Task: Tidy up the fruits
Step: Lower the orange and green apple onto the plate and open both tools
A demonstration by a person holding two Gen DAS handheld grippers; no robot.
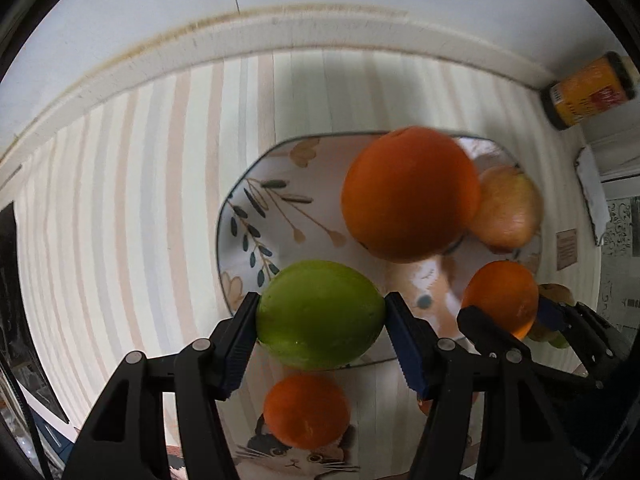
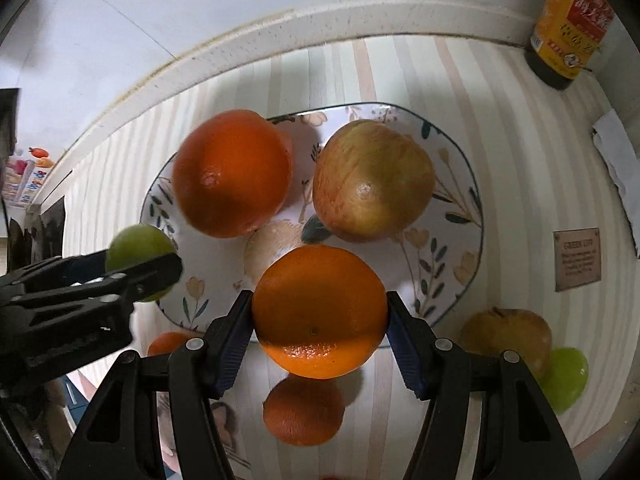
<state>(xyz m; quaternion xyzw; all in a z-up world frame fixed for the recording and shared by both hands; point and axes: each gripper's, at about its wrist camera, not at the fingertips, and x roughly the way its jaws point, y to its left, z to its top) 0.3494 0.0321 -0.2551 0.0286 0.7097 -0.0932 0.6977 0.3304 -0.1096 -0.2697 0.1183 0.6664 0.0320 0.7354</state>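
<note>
Green fruit and orange in jaws above plate.

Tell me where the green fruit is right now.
The green fruit is clamped in the left hand-held gripper, raised over the near-left rim of the flowered plate, left of the orange in the right hand-held gripper.

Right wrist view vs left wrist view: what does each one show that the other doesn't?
Right wrist only: a green fruit on the striped cloth at lower right and a brown tag.

Left wrist only: a cat picture at the bottom.

Both: the flowered plate with a large orange and an apple, the left gripper clamping a lime, the right gripper clamping an orange, and the yellow-labelled bottle.
</note>
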